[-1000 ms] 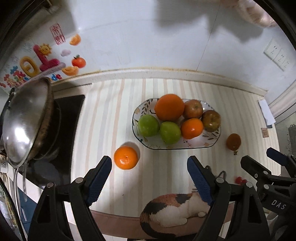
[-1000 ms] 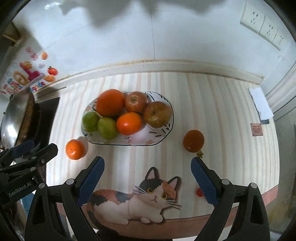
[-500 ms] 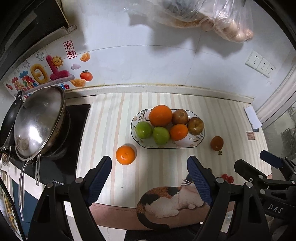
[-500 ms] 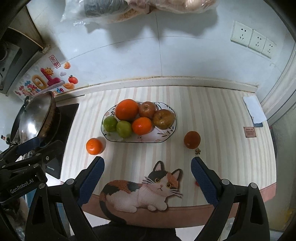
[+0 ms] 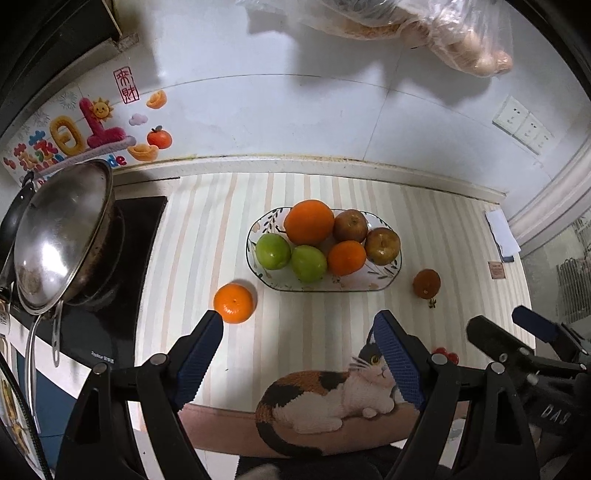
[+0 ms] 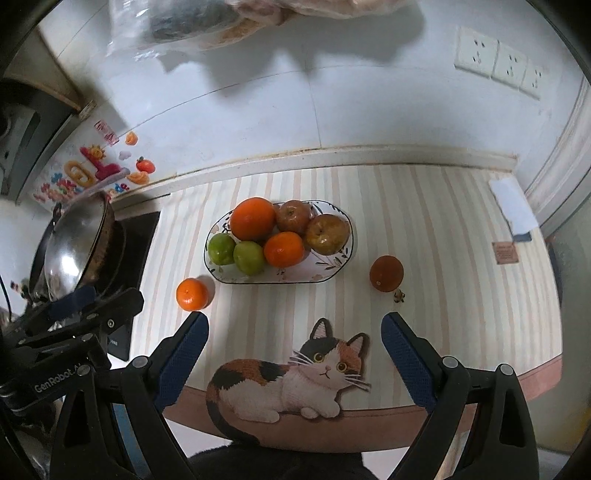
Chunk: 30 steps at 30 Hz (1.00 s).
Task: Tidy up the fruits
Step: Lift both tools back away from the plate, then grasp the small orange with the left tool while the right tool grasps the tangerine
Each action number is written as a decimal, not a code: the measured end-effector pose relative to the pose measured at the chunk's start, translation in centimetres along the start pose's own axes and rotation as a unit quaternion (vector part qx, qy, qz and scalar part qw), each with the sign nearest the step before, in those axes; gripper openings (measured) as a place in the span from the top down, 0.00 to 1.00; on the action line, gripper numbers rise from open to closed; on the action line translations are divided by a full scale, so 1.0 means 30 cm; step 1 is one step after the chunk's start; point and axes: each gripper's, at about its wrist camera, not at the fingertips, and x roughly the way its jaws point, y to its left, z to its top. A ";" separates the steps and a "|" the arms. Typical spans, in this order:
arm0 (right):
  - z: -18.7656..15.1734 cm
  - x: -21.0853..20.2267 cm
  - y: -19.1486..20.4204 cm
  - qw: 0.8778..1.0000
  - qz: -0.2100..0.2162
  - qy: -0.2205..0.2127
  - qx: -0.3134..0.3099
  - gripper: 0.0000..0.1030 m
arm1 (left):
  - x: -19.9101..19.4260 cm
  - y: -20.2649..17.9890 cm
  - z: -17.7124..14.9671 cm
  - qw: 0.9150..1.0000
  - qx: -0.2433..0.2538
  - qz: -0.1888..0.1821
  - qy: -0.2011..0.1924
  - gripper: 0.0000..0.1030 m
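An oval patterned plate (image 5: 325, 290) (image 6: 280, 282) on the striped counter holds a big orange, two green fruits, a small orange and two brownish apples. A loose mandarin (image 5: 234, 302) (image 6: 192, 294) lies left of the plate. To the plate's right lies a dark orange fruit (image 5: 426, 282) (image 6: 386, 274). My left gripper (image 5: 298, 319) hovers above the counter's near side, its jaws opening with nothing between them. My right gripper (image 6: 295, 318) hangs open and empty over the cat picture, well short of the dark fruit.
A steel wok (image 5: 62, 236) sits on the black hob at the left. A cat-print mat edge (image 6: 288, 384) runs along the counter front, with small red items (image 5: 445, 354) near it. Plastic bags (image 5: 424, 29) hang from above, and a paper (image 6: 511, 205) lies far right.
Both grippers have risen and drawn back from the counter, so the plate and fruit look smaller. The hanging bags came into view. No fruit has moved.
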 end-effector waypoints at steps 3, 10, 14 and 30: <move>0.031 0.050 -0.081 0.999 0.003 0.007 0.036 0.06 | 0.064 0.003 0.028 1.000 -0.006 0.012 0.001 0.03; 0.136 0.264 -0.388 0.989 -0.029 0.032 0.140 0.06 | 0.263 0.046 0.083 0.998 -0.049 0.021 0.035 0.03; 0.166 0.466 -0.549 0.976 -0.021 0.074 0.202 0.06 | 0.393 0.101 0.083 0.993 -0.085 0.032 0.070 0.03; 0.110 0.753 -0.505 0.975 -0.005 0.134 0.178 0.44 | 0.591 0.408 -0.014 0.966 -0.207 0.049 0.144 0.03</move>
